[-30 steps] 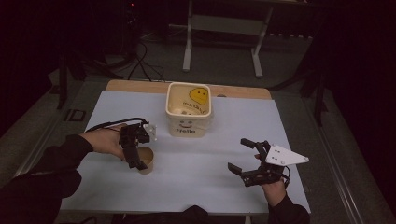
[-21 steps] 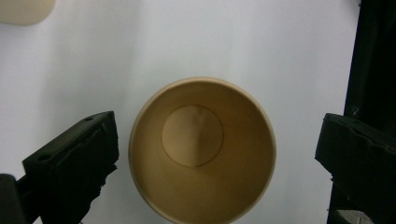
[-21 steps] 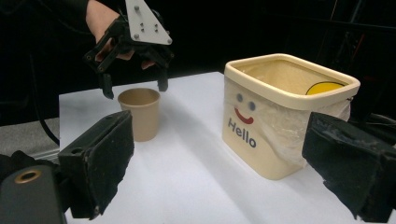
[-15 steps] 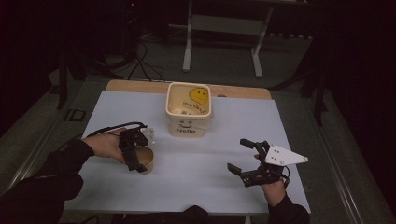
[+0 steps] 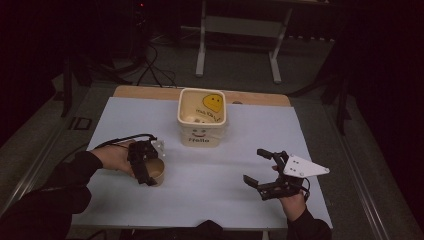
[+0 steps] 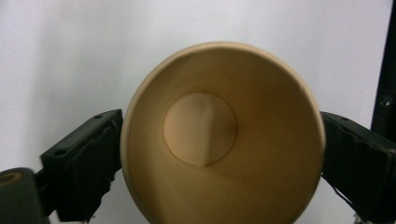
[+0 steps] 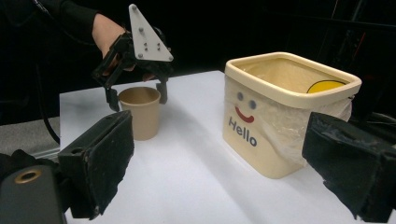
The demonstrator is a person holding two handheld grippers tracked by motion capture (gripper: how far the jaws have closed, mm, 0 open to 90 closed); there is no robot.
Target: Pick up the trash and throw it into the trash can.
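Note:
A brown paper cup [image 5: 158, 173] [image 7: 140, 116] stands upright at the front left of the white table sheet [image 5: 225, 200]. My left gripper [image 5: 145, 171] [image 7: 137, 98] points down over it, a jaw on each side of the rim. Its jaws have just been closing. In the left gripper view the empty cup [image 6: 201, 130] sits between the jaws of the left gripper [image 6: 222, 163], and both pads meet its wall. My right gripper [image 5: 253, 165] [image 7: 224, 163] is held open at the front right with nothing between its jaws.
A cream tub [image 5: 202, 135] [image 7: 271, 130] with a smiling face and "Hello" on it stands at the back middle, lined with clear film. A yellow smiley disc [image 5: 214, 102] lies inside. Dark floor and a metal stand lie beyond the table.
My left gripper has sunk a little over the cup and its jaws have drawn in against it. The right gripper has stayed where it was.

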